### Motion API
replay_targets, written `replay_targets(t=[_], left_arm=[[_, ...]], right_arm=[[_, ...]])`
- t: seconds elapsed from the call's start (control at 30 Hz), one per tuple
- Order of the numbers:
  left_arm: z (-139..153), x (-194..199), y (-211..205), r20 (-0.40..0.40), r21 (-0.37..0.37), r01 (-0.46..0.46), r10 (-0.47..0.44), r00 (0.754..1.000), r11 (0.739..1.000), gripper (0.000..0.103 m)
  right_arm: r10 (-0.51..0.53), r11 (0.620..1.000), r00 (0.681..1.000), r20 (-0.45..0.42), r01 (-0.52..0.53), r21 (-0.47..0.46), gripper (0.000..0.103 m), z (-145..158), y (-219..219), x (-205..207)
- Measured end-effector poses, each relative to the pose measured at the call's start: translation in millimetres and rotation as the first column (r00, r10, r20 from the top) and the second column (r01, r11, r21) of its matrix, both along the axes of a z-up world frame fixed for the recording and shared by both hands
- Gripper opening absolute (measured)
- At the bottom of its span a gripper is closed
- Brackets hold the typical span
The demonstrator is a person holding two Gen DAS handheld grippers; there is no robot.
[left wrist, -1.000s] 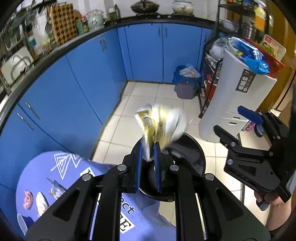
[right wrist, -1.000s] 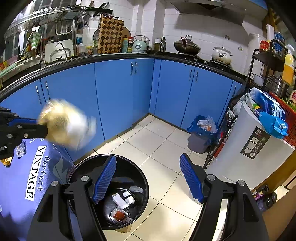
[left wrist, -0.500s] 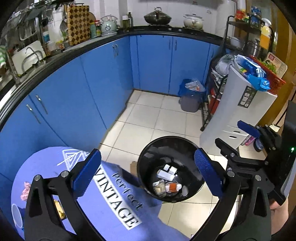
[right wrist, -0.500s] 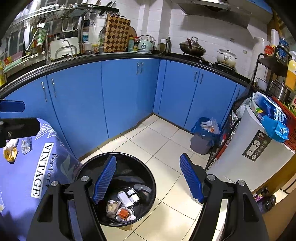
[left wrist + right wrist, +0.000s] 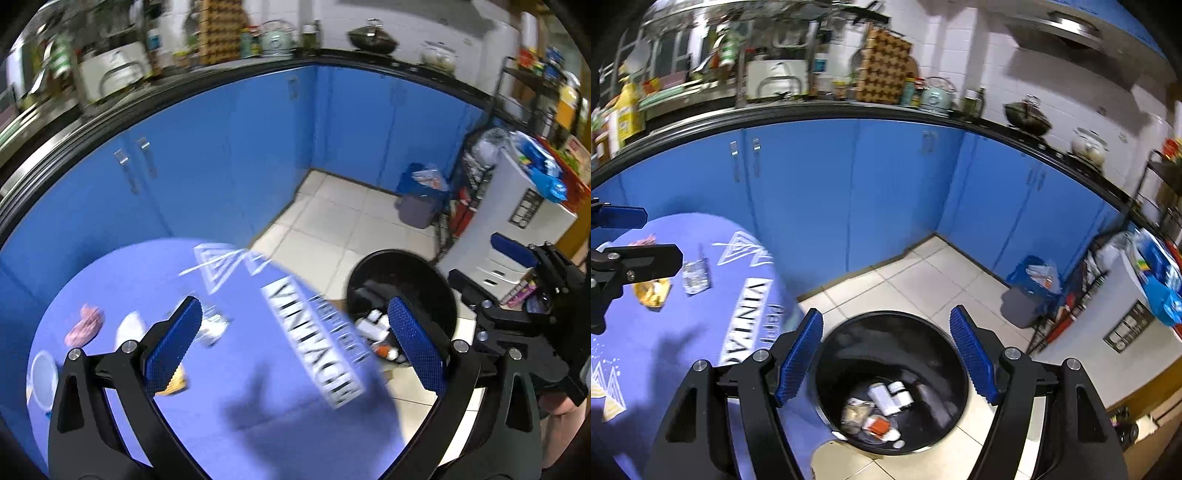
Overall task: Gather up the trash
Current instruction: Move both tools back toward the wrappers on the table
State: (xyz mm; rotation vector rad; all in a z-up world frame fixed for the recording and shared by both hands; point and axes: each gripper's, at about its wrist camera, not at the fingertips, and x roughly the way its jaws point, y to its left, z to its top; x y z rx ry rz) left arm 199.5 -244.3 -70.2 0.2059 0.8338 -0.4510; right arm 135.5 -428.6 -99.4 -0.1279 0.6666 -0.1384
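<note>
A black round trash bin (image 5: 892, 384) stands on the tiled floor beside the round table with a blue VINTAGE cloth (image 5: 236, 369); several wrappers and small bottles lie in the bin. My left gripper (image 5: 293, 349) is open and empty above the table. Trash on the cloth: a pink crumpled piece (image 5: 85, 325), a white piece (image 5: 127, 326), a clear plastic wrapper (image 5: 695, 275), a yellow wrapper (image 5: 652, 291) and a clear lid (image 5: 42, 376). My right gripper (image 5: 886, 358) is open and empty above the bin. The bin also shows in the left wrist view (image 5: 402, 280).
Blue kitchen cabinets (image 5: 886, 192) with a black countertop curve behind. A small grey bin with a blue bag (image 5: 1028, 291), a wire rack and a white appliance (image 5: 517, 225) stand on the right. White tiled floor (image 5: 923, 273) lies between them.
My left gripper let go of the yellow-white wrapper, which fell into the bin. It then opened wide and swung left from over the bin to over the table. The right gripper stayed open above the bin.
</note>
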Motion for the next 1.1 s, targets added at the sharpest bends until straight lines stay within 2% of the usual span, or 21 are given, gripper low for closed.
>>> replay_targets(t=[0.2, 0.33, 0.6, 0.77, 0.97, 1.03, 1.1], left_arm=[[-19.9, 6.7, 59.9, -0.029, 0.037, -0.118, 0.119, 0.992, 0.992, 0.099], [-32.1, 15.6, 107.8, -0.075, 0.015, -0.192, 0.193, 0.978, 0.981, 0.099], [-45.2, 35.7, 166.2, -0.104, 0.03, -0.289, 0.29, 0.951, 0.957, 0.099], [-47.8, 37.6, 187.8, -0.092, 0.042, -0.309, 0.312, 0.946, 0.95, 0.099], [-47.8, 34.9, 211.3, -0.07, 0.052, -0.333, 0.336, 0.939, 0.941, 0.099], [-47.2, 31.6, 223.5, -0.065, 0.046, -0.36, 0.362, 0.93, 0.932, 0.099], [-47.4, 23.8, 241.6, -0.055, 0.039, -0.41, 0.412, 0.91, 0.911, 0.099]], right_arm=[[0.114, 0.993, 0.993, -0.037, -0.114, -0.002, 0.07, -10.5, 59.2, 20.2], [0.185, 0.983, 0.981, -0.062, -0.186, -0.007, 0.07, -17.3, 94.1, 30.3], [0.347, 0.938, 0.929, -0.126, -0.347, 0.024, 0.069, -43.1, 174.3, 46.6], [0.43, 0.903, 0.887, -0.17, -0.424, 0.072, 0.069, -61.7, 217.8, 58.6], [0.48, 0.877, 0.855, -0.196, -0.467, 0.11, 0.069, -74.1, 253.1, 71.6], [0.486, 0.874, 0.849, -0.206, -0.472, 0.114, 0.069, -77.1, 261.6, 76.0], [0.489, 0.872, 0.846, -0.214, -0.476, 0.112, 0.069, -79.3, 267.4, 80.1]])
